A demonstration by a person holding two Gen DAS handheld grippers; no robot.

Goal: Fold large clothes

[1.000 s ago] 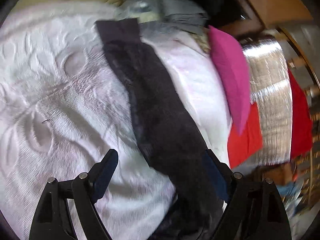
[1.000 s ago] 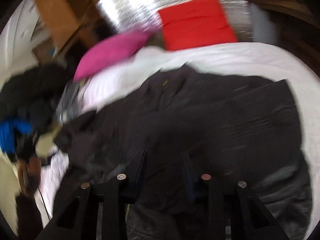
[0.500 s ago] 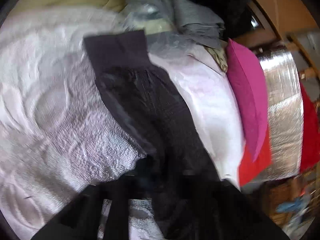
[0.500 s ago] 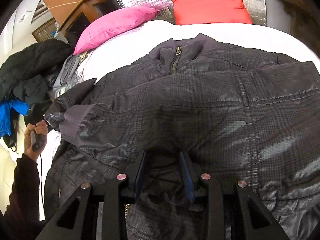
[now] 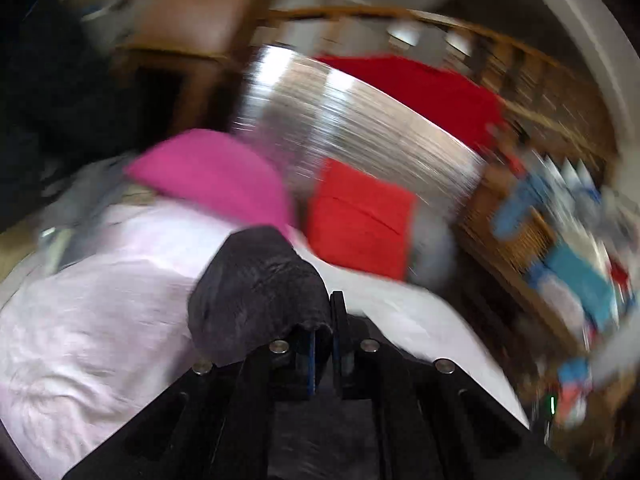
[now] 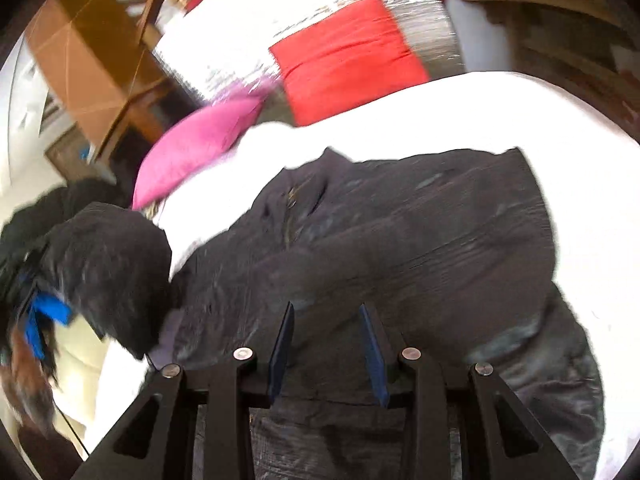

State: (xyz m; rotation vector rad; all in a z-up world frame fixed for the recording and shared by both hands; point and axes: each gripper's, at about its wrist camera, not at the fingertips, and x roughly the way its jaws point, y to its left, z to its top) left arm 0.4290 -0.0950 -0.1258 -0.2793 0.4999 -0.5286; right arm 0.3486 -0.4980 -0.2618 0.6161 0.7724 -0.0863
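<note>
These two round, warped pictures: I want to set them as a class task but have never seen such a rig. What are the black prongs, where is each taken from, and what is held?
No robot here: a person carries a hand-held gripper in each hand, with a wide-angle camera on each looking along its two fingers. The black prongs are those fingers.

In the left view, the left hand-held gripper is shut on a bunched fold of the dark jacket, lifted over the white bedspread.

In the right view, the right hand-held gripper has jacket cloth between its blue pads, but blur hides whether it grips. The jacket lies spread on the bed, zip up. Behind are a pink pillow and a red pillow.
</note>
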